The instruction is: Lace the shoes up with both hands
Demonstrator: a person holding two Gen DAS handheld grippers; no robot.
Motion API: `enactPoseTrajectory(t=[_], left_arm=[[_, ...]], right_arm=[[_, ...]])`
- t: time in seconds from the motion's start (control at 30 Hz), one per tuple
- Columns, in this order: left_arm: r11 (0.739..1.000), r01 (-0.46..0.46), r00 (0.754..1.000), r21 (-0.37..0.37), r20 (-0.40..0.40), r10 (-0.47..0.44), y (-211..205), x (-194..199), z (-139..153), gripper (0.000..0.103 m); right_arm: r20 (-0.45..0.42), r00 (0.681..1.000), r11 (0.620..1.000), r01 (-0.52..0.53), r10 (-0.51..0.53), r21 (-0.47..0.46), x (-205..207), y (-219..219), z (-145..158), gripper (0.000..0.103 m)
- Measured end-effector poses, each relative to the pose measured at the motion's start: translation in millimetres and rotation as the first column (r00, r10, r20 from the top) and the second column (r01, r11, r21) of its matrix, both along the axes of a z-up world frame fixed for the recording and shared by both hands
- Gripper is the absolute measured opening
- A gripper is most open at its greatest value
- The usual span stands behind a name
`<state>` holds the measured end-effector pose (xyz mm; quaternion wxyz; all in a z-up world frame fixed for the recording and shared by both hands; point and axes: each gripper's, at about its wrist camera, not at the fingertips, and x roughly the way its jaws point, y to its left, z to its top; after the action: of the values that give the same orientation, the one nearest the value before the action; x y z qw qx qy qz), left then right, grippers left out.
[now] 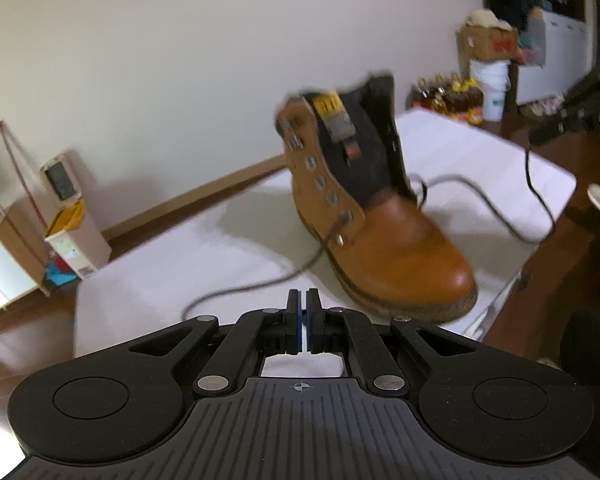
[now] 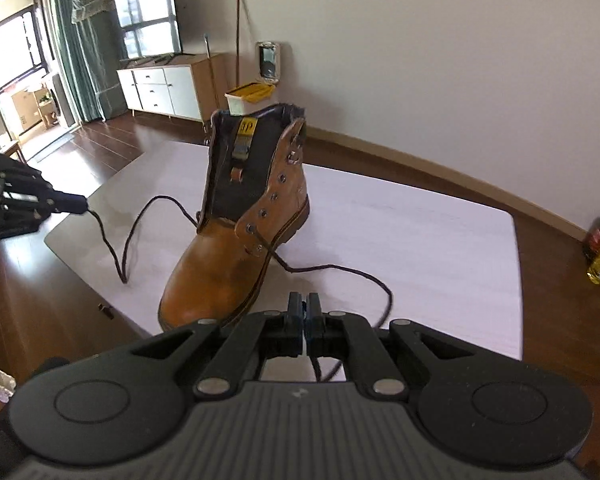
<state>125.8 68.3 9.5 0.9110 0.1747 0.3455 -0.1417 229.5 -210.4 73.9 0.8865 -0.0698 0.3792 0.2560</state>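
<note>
The left gripper is clenched on one end of the dark lace, which trails across the white table to the boot. The right gripper is likewise clamped on the lace's other end. The tan boot stands upright on the table just ahead of both grippers, tongue open, only its lowest eyelets threaded.
</note>
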Motion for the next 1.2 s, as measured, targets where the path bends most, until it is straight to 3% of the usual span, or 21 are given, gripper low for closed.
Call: enactPoseTrajectory(t=[0.23,0.3,0.33,0.43,0.53,0.63,0.87,0.93,1.0,1.1,1.2], left_arm=[[0.997,0.041,0.996,0.072,0.075,-0.046,-5,17,-36,0.006],[0.995,0.032,0.993,0.094,0.114,-0.043,-3,18,-44,0.036],[0.994,0.022,0.990,0.103,0.134,-0.036,-3,17,-45,0.040],[0.996,-0.006,0.991,0.085,0.134,-0.006,0,11,-44,0.038],[0.994,-0.002,0.990,0.110,0.142,-0.014,-5,0,-39,0.039],[0.996,0.025,0.987,0.083,0.156,-0.038,-14,-17,-28,0.040],[0.997,0.082,0.982,0.004,0.168,-0.082,-26,-15,-33,0.041],[0.996,0.086,0.983,-0.026,0.165,-0.080,-24,-8,-34,0.041],[0.995,0.091,0.983,-0.039,0.165,-0.084,-22,-1,-34,0.041],[0.994,0.090,0.983,-0.053,0.168,-0.080,-20,9,-33,0.041],[0.989,0.091,0.984,-0.115,0.162,-0.072,-18,21,-32,0.041]], right_arm=[[0.108,0.994,0.997,-0.019,0.012,0.071,-12,-1,-12,0.002],[0.135,0.990,0.996,-0.038,0.026,0.083,-9,-2,-16,0.002],[0.151,0.988,0.995,-0.050,0.036,0.086,-9,-3,-18,0.002],[0.151,0.988,0.991,-0.059,0.041,0.119,-11,-10,-20,0.002],[0.134,0.989,0.985,-0.087,0.067,0.151,-13,-12,-19,0.002],[0.123,0.987,0.978,-0.121,0.100,0.171,-10,-6,-17,0.002],[0.133,0.956,0.961,-0.271,0.261,0.060,10,61,-9,0.002],[0.119,0.943,0.946,-0.320,0.312,0.051,27,88,-10,0.006],[0.093,0.931,0.927,-0.362,0.353,0.096,40,102,-10,0.021],[0.118,0.931,0.923,-0.360,0.346,0.133,44,98,-2,0.021],[0.118,0.939,0.923,-0.340,0.323,0.179,42,79,2,0.022]])
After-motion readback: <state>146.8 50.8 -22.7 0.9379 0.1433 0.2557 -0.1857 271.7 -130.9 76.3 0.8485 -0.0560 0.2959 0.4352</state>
